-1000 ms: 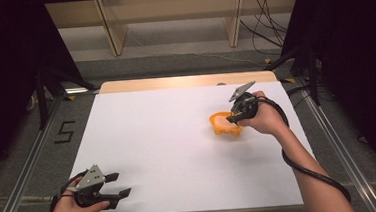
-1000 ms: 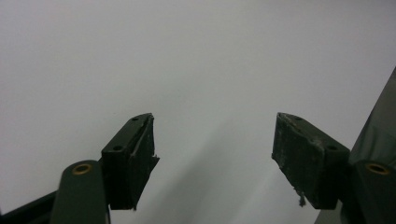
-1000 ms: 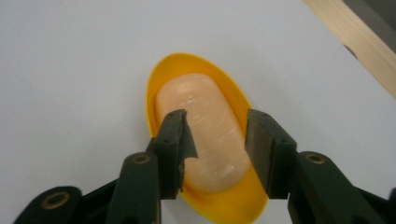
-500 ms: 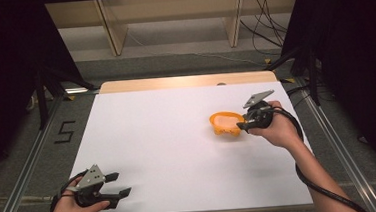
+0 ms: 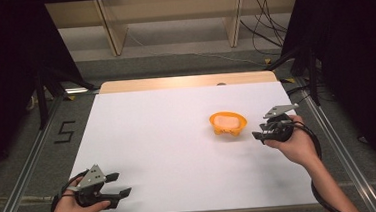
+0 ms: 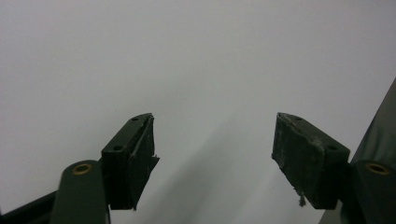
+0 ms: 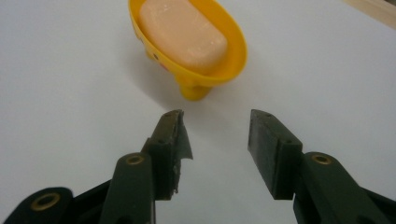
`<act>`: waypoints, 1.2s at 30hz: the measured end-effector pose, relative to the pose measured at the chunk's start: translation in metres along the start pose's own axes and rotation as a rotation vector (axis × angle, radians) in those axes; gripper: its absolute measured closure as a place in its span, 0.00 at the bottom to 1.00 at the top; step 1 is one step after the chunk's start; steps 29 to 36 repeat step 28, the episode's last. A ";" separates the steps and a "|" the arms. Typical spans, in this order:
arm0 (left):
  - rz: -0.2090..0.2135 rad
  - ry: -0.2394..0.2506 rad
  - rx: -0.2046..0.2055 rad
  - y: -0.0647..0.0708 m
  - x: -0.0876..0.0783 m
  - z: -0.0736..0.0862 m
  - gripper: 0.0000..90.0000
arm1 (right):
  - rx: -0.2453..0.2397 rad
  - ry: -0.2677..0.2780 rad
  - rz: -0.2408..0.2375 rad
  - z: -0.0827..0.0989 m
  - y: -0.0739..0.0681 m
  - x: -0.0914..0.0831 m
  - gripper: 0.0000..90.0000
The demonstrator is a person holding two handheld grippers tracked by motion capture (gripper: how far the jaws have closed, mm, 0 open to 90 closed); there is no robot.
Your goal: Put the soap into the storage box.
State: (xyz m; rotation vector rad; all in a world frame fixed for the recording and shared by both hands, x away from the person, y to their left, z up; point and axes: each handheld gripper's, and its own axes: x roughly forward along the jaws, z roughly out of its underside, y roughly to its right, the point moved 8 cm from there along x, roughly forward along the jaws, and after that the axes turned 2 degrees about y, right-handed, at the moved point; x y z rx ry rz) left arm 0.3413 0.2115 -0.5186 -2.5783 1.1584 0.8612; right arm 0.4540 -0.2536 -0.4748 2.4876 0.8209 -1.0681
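**Right gripper stood clear of the soap dish, jaws parted**

In the high view, the yellow soap dish (image 5: 228, 123) sat on the white table (image 5: 168, 137) at about 3 o'clock from the table's centre, with a pale bar of soap (image 5: 227, 119) lying in its bowl. The right gripper (image 5: 258, 133) hung just beside the dish, at roughly 4 o'clock from it, not touching it. Its jaws had just been opening, and nothing lay between them; in the right gripper view the 2 black jaws stood apart over bare table, with the dish at 12 o'clock beyond their tips and a clear gap between tips and dish. That view showed the soap filling most of the bowl, and the dish standing upright on a short yellow foot.

The left gripper (image 5: 119, 185) rested at the near left corner of the table, about 7 o'clock from its centre and well apart from the dish. Its jaws were spread wide and held nothing; the left gripper view showed plain white table between them.
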 end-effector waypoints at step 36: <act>0.003 0.004 0.015 0.001 0.000 -0.001 0.33 | 0.137 0.113 0.147 0.062 0.026 0.007 0.58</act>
